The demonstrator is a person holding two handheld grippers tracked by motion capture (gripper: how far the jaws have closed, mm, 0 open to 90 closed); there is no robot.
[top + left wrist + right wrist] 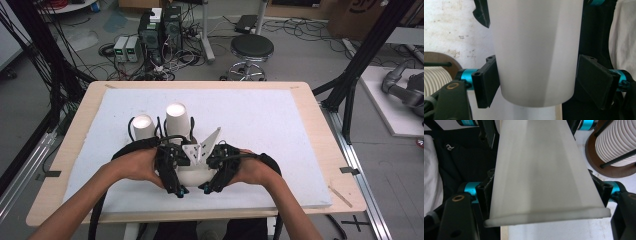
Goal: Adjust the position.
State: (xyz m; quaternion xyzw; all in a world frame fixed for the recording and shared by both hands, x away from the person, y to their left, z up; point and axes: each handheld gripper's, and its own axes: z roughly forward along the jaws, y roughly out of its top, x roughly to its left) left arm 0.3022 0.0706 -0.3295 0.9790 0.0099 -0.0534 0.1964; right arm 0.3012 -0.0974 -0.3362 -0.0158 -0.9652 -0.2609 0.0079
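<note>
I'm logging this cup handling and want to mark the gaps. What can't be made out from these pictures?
- Held white cup, high view: both hands and the grippers cover most of it.
- Its mouth, left gripper view: cut off by the top edge.
- Its base, right gripper view: cut off by the top edge.
- Left gripper: whether the right-hand pad touches the wall; a gap seems to show.
- Two upside-down cups: lower parts behind cables.

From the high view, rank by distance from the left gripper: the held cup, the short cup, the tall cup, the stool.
1. Held cup, lying between both grippers, at the left gripper.
2. Short cup, just behind it.
3. Tall cup, slightly farther right; close call.
4. Stool, beyond the table.
</note>
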